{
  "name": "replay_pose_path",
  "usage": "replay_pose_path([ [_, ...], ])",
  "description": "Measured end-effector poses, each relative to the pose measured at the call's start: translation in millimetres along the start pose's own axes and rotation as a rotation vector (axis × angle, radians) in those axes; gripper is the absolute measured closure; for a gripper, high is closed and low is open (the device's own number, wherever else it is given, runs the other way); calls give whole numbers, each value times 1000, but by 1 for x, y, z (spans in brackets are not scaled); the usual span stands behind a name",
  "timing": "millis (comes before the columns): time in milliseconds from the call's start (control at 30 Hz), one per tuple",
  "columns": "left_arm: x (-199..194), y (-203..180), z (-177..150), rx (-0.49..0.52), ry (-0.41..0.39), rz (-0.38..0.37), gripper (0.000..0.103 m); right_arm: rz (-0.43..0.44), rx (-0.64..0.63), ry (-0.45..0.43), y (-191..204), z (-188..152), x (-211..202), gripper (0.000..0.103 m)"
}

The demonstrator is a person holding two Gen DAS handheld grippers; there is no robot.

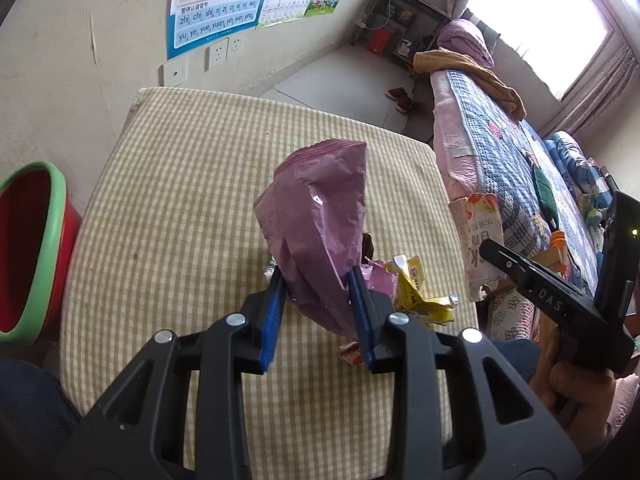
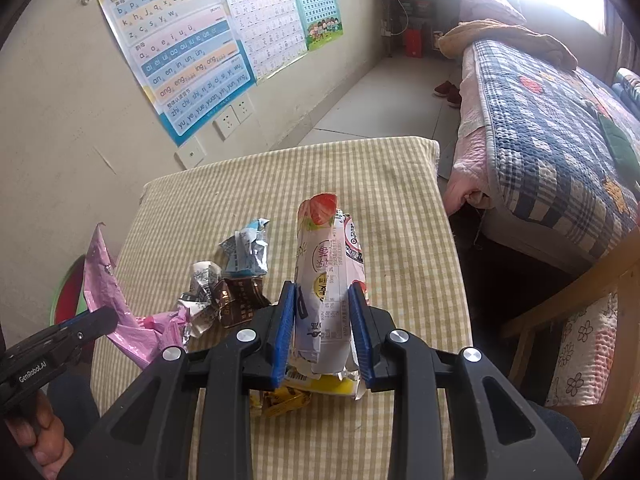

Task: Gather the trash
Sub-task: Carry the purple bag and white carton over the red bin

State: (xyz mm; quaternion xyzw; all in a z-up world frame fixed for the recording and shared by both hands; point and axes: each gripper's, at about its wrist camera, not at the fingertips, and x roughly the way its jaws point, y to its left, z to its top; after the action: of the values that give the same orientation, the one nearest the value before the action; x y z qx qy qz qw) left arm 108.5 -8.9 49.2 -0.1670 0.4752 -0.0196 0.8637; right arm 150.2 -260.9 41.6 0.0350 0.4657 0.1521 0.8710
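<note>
Wrappers clamped upright: purple bag (image 1: 320, 216) in left claw (image 1: 320, 296), carton (image 2: 328, 280) in right claw (image 2: 326, 320).

Counted: grippers 2, left gripper (image 1: 320, 300), right gripper (image 2: 324, 320) | purple bag (image 1: 320, 220) 1 | strawberry carton (image 2: 328, 280) 1 | red-and-green bin (image 1: 32, 248) 1 | checked table (image 1: 180, 200) 1 | wall posters (image 2: 180, 52) 3 | bed (image 2: 552, 140) 1

A purple bag (image 1: 320, 216) stood up, crinkled, pinched at its bottom. A white strawberry milk carton (image 2: 328, 280) stood up too, squashed flat. Crumpled wrappers (image 2: 224, 280) and a yellow packet (image 1: 416, 296) lay on the checked bench (image 1: 180, 200).
</note>
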Motion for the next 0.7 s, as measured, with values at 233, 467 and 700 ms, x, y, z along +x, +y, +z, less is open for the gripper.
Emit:
replay_pose_path([
  [233, -20, 20, -3, -21, -32, 29, 72, 14, -48, -6, 33, -6, -8, 76],
  [467, -39, 51, -6, -70, -67, 36, 72, 36, -105, -9, 71, -4, -11, 76],
  [700, -63, 86, -9, -120, -111, 62, 72, 73, -170, -12, 116, -1, -9, 76],
])
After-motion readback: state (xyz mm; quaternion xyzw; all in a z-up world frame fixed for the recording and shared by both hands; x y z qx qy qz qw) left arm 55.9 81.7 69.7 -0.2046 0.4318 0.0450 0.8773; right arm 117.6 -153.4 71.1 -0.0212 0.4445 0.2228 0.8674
